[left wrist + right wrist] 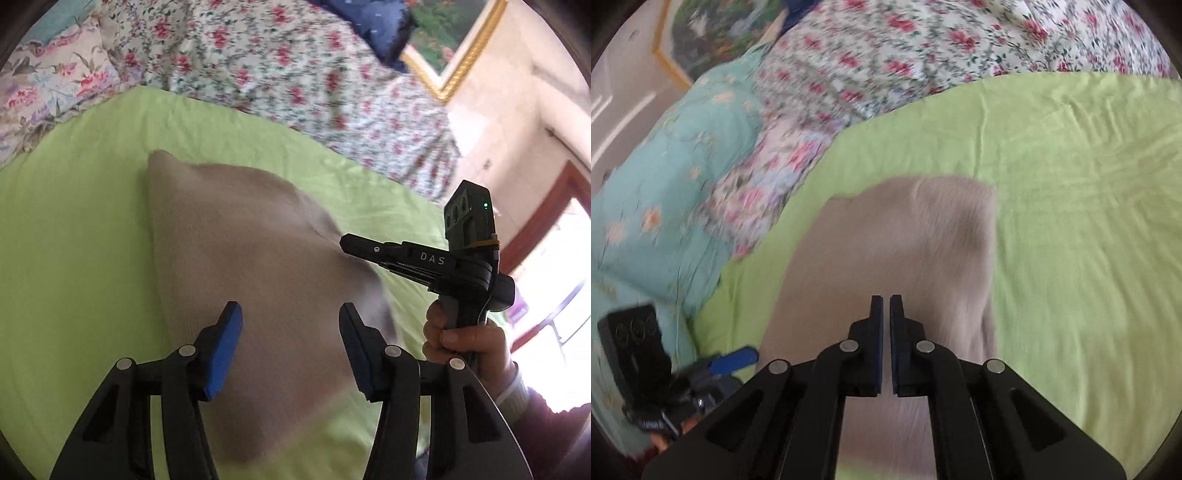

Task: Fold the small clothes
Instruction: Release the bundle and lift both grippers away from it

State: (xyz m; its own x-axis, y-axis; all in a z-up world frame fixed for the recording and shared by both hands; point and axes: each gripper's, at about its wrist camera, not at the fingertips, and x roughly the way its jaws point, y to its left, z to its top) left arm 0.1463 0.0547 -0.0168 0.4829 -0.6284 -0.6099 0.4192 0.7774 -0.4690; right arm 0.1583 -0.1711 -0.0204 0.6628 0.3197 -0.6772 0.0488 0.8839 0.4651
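On green sheet (1071, 221) | beige garment (905, 240) | flat, blurred, partly folded

The garment (236, 251) lies on the sheet (81, 229) that covers the bed, with sheet showing on every side of it. Behind the sheet, a quilt (280, 62) is heaped across the far part of the bed, and a framed picture (454, 44) leans against the wall beyond it. The right gripper (345, 245) reaches over the garment's right edge, and the left gripper (291, 332) hangs above its near part.
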